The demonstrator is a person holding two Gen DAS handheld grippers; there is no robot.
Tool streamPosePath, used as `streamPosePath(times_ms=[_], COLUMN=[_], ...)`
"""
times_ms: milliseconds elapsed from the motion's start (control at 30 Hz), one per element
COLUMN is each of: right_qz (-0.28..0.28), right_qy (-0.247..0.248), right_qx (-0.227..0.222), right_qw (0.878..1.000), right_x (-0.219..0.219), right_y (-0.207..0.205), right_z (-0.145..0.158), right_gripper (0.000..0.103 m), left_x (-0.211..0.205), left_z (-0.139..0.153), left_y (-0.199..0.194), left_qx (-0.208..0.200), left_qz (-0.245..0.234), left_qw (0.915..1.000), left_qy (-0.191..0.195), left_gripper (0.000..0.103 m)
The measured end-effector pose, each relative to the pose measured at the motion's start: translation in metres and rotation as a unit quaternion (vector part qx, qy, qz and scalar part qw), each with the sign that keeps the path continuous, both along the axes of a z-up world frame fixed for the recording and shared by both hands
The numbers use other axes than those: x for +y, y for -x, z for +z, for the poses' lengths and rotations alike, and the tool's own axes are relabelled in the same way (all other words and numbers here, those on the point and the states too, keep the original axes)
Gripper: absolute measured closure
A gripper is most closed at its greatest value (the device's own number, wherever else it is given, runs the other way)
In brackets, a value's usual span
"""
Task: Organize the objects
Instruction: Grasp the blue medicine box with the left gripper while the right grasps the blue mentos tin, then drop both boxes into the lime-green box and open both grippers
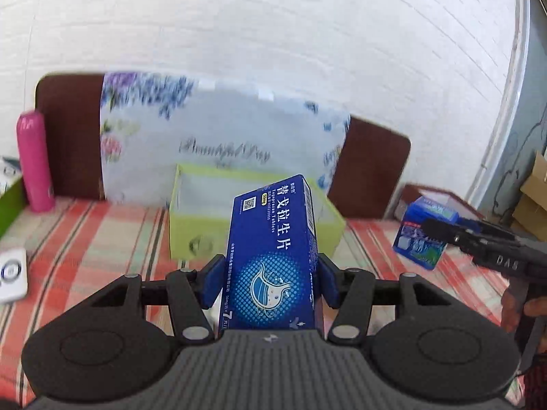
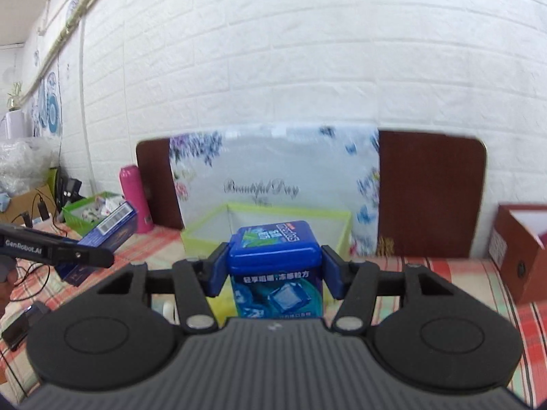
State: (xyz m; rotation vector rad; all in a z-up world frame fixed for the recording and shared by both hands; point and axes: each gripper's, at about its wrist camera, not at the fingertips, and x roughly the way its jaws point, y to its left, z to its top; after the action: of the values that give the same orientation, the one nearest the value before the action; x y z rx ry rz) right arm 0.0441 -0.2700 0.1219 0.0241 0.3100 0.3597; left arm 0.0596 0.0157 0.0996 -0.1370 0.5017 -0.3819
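Note:
My left gripper [image 1: 270, 278] is shut on a long blue tablet box [image 1: 273, 253] and holds it above the checked cloth, tilted toward an open yellow-green box [image 1: 191, 229]. My right gripper [image 2: 273, 273] is shut on a blue-lidded gum tub [image 2: 275, 270], just in front of the same yellow-green box [image 2: 201, 232]. The right gripper with its tub [image 1: 420, 235] shows at the right of the left wrist view. The left gripper with its tablet box [image 2: 109, 229] shows at the left of the right wrist view.
A pink bottle [image 1: 34, 160] stands at the back left. A floral board [image 1: 222, 136] leans on a brown headboard [image 1: 71, 130]. A green bin [image 2: 85, 212] with small items sits left, a brown box [image 2: 519, 256] right, and a white device [image 1: 12, 273] near left.

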Motion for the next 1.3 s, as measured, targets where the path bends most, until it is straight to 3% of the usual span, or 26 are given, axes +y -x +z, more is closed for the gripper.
streamPosePath(times_ms=[267, 533, 567, 600, 667, 733, 800, 833, 967, 1100, 1167, 1300], right_qz=[-0.018, -0.033, -0.031, -0.028, -0.025, -0.024, -0.020, -0.019, -0.044, -0.062, -0.070, -0.070], right_qy=[0.000, 0.004, 0.006, 0.008, 0.012, 0.013, 0.028, 0.037, 0.028, 0.015, 0.001, -0.018], right_qx=[0.002, 0.069, 0.076, 0.082, 0.094, 0.107, 0.121, 0.127, 0.079, 0.034, 0.013, -0.017], right_qw=[1.000, 0.997, 0.997, 0.996, 0.995, 0.994, 0.992, 0.991, 0.996, 0.997, 0.997, 0.997], right_x=[0.029, 0.039, 0.041, 0.042, 0.046, 0.051, 0.056, 0.058, 0.046, 0.028, 0.020, 0.009], right_y=[-0.096, -0.188, -0.196, -0.204, -0.218, -0.230, -0.240, -0.243, -0.227, -0.193, -0.168, -0.114], right_z=[-0.009, -0.060, -0.065, -0.071, -0.082, -0.092, -0.102, -0.105, -0.089, -0.056, -0.042, -0.022], right_gripper=[0.048, 0.048, 0.048, 0.048, 0.048, 0.048, 0.047, 0.046, 0.016, 0.013, 0.000, 0.000], left_x=[-0.015, -0.020, -0.019, -0.020, -0.020, -0.019, -0.021, -0.022, -0.015, -0.008, -0.008, -0.008], left_z=[0.017, -0.029, -0.034, -0.038, -0.045, -0.051, -0.057, -0.058, -0.056, -0.036, -0.026, -0.013], left_y=[-0.101, -0.197, -0.203, -0.209, -0.220, -0.228, -0.234, -0.234, -0.225, -0.197, -0.176, -0.128], left_qx=[-0.008, 0.067, 0.071, 0.072, 0.076, 0.078, 0.085, 0.087, 0.092, 0.078, 0.065, 0.042], left_qz=[0.035, 0.069, 0.068, 0.066, 0.061, 0.058, 0.061, 0.065, 0.078, 0.085, 0.081, 0.068], left_qw=[0.9990, 0.9952, 0.9950, 0.9951, 0.9951, 0.9951, 0.9945, 0.9941, 0.9927, 0.9933, 0.9945, 0.9965], left_qy=[0.026, 0.019, 0.017, 0.016, 0.015, 0.017, 0.010, 0.003, -0.002, 0.009, 0.011, 0.022], left_gripper=[0.044, 0.044, 0.045, 0.053, 0.053, 0.042, 0.020, 0.020, 0.020, 0.020, 0.019, 0.018])
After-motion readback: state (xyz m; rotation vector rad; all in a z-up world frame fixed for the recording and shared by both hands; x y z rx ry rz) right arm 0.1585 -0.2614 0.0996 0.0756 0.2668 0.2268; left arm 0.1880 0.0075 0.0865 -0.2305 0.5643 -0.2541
